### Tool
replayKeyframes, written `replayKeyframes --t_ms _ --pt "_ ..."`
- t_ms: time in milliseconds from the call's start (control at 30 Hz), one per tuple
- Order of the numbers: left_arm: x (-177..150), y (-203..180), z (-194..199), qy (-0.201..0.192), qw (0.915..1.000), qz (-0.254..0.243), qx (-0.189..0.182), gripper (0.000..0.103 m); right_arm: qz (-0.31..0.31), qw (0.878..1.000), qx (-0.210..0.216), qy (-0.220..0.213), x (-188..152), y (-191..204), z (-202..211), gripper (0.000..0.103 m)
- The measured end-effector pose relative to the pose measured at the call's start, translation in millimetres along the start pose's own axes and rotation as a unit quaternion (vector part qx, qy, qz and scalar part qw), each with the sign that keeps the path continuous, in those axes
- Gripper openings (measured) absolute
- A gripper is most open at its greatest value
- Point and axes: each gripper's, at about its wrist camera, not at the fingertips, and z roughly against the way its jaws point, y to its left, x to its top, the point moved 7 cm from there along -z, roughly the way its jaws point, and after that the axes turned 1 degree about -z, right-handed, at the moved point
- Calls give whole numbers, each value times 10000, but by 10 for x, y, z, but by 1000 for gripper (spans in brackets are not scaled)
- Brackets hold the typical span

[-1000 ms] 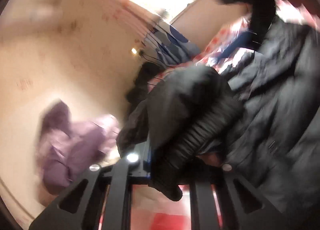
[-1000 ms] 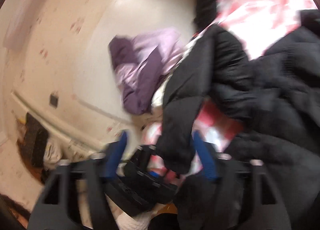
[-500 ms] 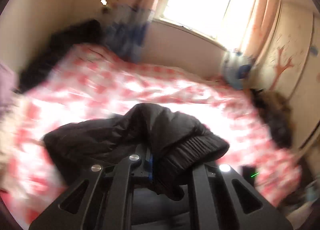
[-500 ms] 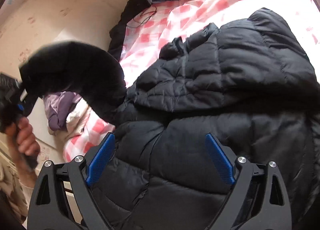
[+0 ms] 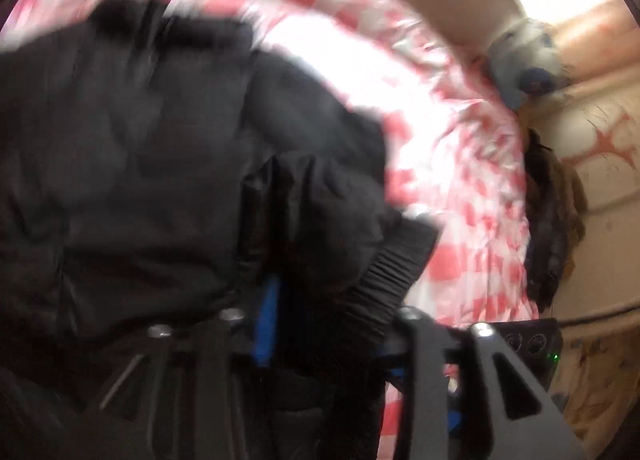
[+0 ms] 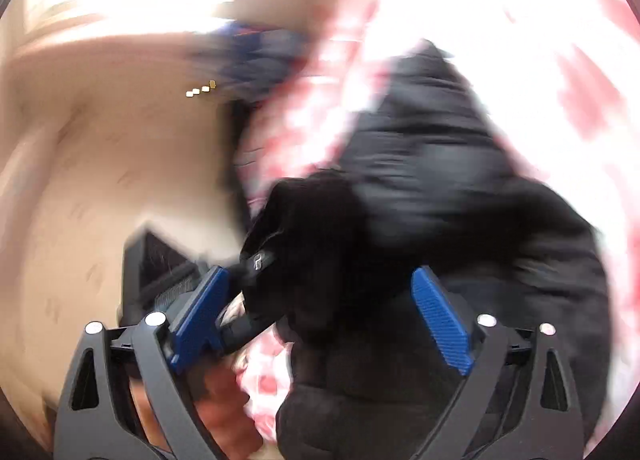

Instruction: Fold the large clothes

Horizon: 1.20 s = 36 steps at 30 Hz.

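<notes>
A black puffer jacket [image 5: 140,164] lies on the red-and-white checked bed cover [image 5: 460,180]. Its sleeve, with a ribbed cuff [image 5: 394,272], is folded across the jacket's body. My left gripper [image 5: 336,324] has its jaws opening, and the sleeve still lies between them; one blue pad [image 5: 266,320] shows beside the fabric. In the blurred right wrist view my right gripper [image 6: 320,300] stands wide open, with its blue pads [image 6: 440,324] clear of the jacket [image 6: 440,180]. A fold of the black fabric lies between and beyond them. A hand [image 6: 224,412] shows at the lower left.
Dark clothing [image 5: 548,220] is heaped at the bed's right edge against a cream wall with red marks [image 5: 600,140]. A grey-blue cloth [image 5: 524,64] lies in the far corner. A black device with a green light [image 5: 532,340] is near the left gripper. The right view shows blue cloth [image 6: 260,56].
My left gripper has swung down over the jacket's body with the sleeve, and its jaws have parted. My right gripper has spread wider, let go of the fold it held and shifted along the jacket's edge.
</notes>
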Motion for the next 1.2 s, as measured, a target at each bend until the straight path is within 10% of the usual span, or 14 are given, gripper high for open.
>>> replayKeyframes --t_ms 100,467,533,600,700,933,1033,1200 --pt "-231 97 -109 151 9996 -199 119 55 -609 9957 647 256 31 -130 -43 91" --pt "-591 402 1167 -1113 9912 -710 -100 89 273 9983 271 427 -63 38 -344 91" --pt "-601 645 1372 -1457 9875 -575 -178 92 746 9964 122 382 -94 89 -452 73" --pt "-583 917 1549 -1746 9832 -462 -257 92 1242 9914 -254 322 -162 139 -515 21" --pt "-461 1243 1716 -2143 9764 -224 -173 92 2514 9639 -879 44 -340 502 -516 12" --pt "62 1447 2438 -3482 9365 -242 -328 96 4929 8529 -1473 -893 -357 1899 -558 12" --pt "362 1527 2497 -3705 9281 -280 -235 96 4556 8675 -1762 -944 89 1766 -649 12" --pt "634 1969 2006 -3167 9485 99 -56 96 3510 8993 -2591 -288 591 662 -894 12"
